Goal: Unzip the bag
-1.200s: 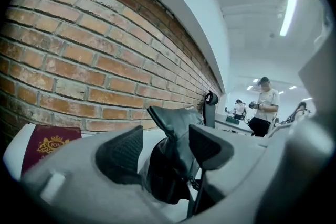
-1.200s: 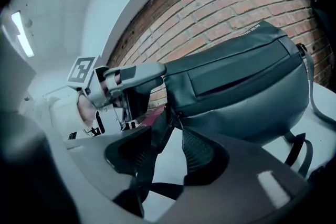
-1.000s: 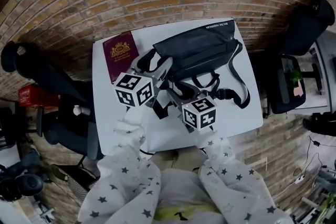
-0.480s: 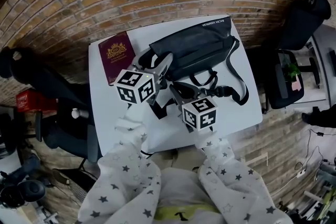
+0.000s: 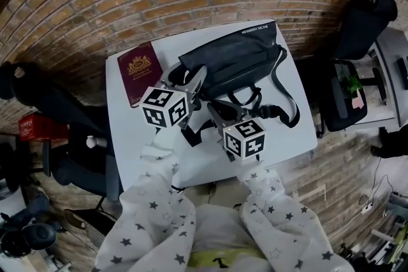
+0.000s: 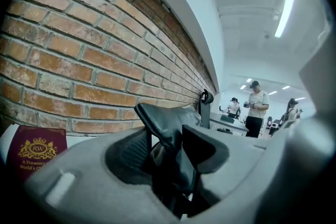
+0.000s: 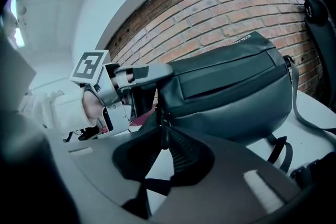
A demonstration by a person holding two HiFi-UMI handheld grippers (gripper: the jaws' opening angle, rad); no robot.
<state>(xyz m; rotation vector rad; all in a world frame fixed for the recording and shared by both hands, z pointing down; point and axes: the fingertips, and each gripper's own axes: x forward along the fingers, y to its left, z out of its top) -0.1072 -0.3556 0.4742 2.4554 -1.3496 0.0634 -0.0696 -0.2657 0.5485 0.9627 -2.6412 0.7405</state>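
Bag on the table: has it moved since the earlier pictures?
No. In the head view the bag keeps the same gap to the passport beside it.

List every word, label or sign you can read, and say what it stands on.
"RW": in the crest on the maroon booklet.
"A Treasur..." and "World's C...": beneath the crest, partly hidden.
White print on the black bag: too small to read.
Marker cubes: square patterns only, no words.

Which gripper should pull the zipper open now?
Likely right. The right gripper has just been closing its jaws and pinches the zipper pull; the left gripper, also closing, clamps the end of the bag, so it suits bracing.
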